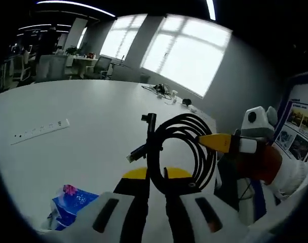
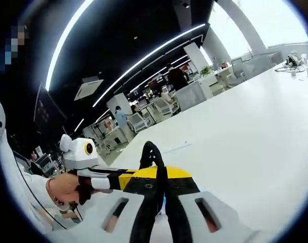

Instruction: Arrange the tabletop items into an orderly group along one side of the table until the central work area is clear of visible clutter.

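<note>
A black coiled cable [image 1: 187, 134] hangs above the white table [image 1: 83, 106] with its plugs [image 1: 139, 151] sticking out to the left. My left gripper [image 1: 156, 174] is shut on the coil's lower edge, its yellow tips on either side of the strands. From the right a hand brings in my right gripper [image 1: 215, 141], whose yellow tip meets the coil's right side. In the right gripper view my right gripper [image 2: 155, 178] is shut on a loop of the cable [image 2: 151, 151]. The left gripper [image 2: 111, 180] reaches in from the left there, held by a hand.
A blue tissue packet [image 1: 72, 203] lies near the table's front edge. A flush white power strip [image 1: 40, 129] sits in the tabletop at left. Loose cables and small items [image 1: 165, 92] lie at the far end near the window. Chairs and desks [image 1: 58, 65] stand beyond.
</note>
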The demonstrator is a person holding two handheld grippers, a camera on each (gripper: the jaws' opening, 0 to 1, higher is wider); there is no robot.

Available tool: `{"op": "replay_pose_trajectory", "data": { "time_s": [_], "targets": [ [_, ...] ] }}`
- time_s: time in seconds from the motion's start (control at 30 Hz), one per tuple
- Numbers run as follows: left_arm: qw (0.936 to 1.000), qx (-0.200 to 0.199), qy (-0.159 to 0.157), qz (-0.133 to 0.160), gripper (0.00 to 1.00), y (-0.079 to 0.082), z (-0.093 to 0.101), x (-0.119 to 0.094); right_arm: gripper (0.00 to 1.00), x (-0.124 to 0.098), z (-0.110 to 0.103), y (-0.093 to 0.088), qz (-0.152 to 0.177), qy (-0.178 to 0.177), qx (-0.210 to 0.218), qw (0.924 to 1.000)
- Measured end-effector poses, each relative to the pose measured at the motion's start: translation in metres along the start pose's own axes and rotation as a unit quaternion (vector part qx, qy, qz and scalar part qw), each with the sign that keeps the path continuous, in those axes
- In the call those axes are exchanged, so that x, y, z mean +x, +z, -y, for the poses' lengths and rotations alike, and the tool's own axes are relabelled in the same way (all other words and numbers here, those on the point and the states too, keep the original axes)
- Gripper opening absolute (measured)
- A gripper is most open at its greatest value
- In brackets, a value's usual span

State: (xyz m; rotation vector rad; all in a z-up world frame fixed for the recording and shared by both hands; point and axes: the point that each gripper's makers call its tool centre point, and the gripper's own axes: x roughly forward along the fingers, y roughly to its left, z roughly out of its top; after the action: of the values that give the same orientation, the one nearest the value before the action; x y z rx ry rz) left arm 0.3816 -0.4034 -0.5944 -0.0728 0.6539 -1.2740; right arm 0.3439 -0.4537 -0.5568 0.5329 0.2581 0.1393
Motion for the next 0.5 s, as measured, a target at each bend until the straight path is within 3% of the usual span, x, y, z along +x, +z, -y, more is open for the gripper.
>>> {"op": "replay_pose_trajectory", "data": {
  "time_s": [0.5],
  "targets": [
    [0.997,0.005,0.005,-0.077,0.06,-0.022,-0.016,0.057,0.0,0.01,0.058,-0.023,-0.019,-0.074,0.035,0.9964]
  ]
}}
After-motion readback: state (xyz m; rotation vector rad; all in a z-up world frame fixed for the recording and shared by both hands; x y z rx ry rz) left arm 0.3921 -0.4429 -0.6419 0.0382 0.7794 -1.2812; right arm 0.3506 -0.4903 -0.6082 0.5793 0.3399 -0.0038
